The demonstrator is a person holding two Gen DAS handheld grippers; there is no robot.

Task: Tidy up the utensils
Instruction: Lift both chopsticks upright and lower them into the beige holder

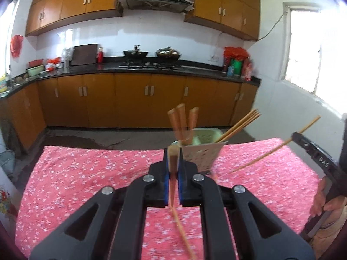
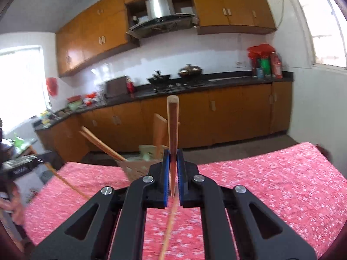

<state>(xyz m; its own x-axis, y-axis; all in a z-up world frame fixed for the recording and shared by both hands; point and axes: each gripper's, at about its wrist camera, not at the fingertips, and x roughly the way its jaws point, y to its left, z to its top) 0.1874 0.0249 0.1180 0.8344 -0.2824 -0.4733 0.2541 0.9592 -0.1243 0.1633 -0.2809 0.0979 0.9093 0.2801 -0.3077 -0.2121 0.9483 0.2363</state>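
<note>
1. Chopsticks are the thing here: the left claw is clenched on one chopstick, held above the pink flowered tabletop.
2. Just behind this claw stands a pale green holder on the tabletop, with wooden handles on its left side and more chopsticks leaning out to the right.
3. The right claw is clenched on a second chopstick, which points up above the same tabletop.

Wooden chopsticks, upright in holder
</note>
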